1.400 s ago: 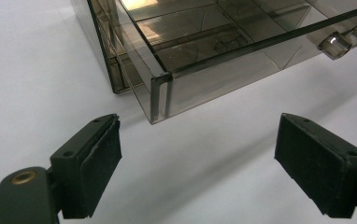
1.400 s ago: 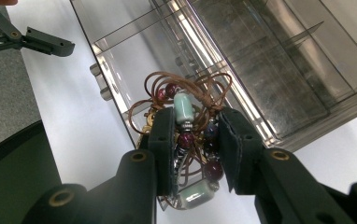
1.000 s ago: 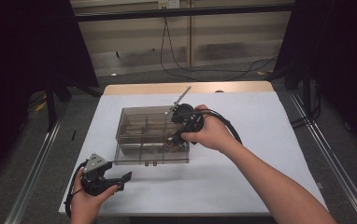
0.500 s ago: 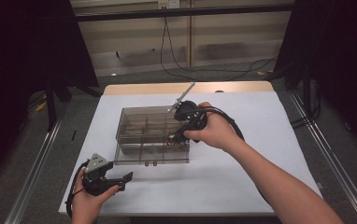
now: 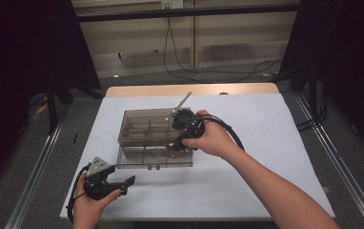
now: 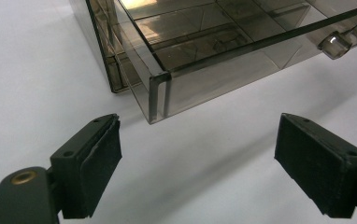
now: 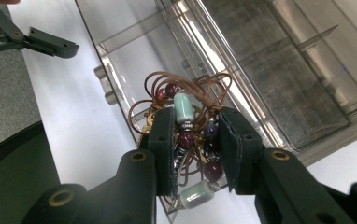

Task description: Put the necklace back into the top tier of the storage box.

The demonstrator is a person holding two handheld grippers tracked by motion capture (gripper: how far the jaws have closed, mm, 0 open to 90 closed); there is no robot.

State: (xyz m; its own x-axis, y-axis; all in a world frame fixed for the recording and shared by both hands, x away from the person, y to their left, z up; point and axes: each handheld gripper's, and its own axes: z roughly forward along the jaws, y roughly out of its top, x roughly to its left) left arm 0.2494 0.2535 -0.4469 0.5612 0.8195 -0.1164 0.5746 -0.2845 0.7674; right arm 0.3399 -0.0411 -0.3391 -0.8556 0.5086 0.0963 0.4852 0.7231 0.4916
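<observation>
A smoky clear plastic organiser box (image 5: 142, 138) with several compartments lies open on the white table, its lid (image 6: 214, 42) folded toward the front. My right gripper (image 7: 197, 144) hangs over the box's front right corner, shut on a bundle of beaded cord (image 7: 186, 109): brown cord loops with pale green and dark red beads. In the high view that gripper (image 5: 180, 138) points down at the box with the beads (image 5: 174, 150) under it. My left gripper (image 5: 123, 183) rests on the table near the front left, open and holding nothing, its pads (image 6: 97, 158) facing the lid's corner.
The white sheet (image 5: 266, 143) covers the table, with a wooden strip (image 5: 189, 89) at the far edge. Two lid latches (image 6: 345, 39) stick out at the lid's front. Cables (image 5: 208, 71) lie on the floor behind the table.
My right hand has shifted slightly with the beaded cord over the box's front right corner. The left gripper has stayed where it was.
</observation>
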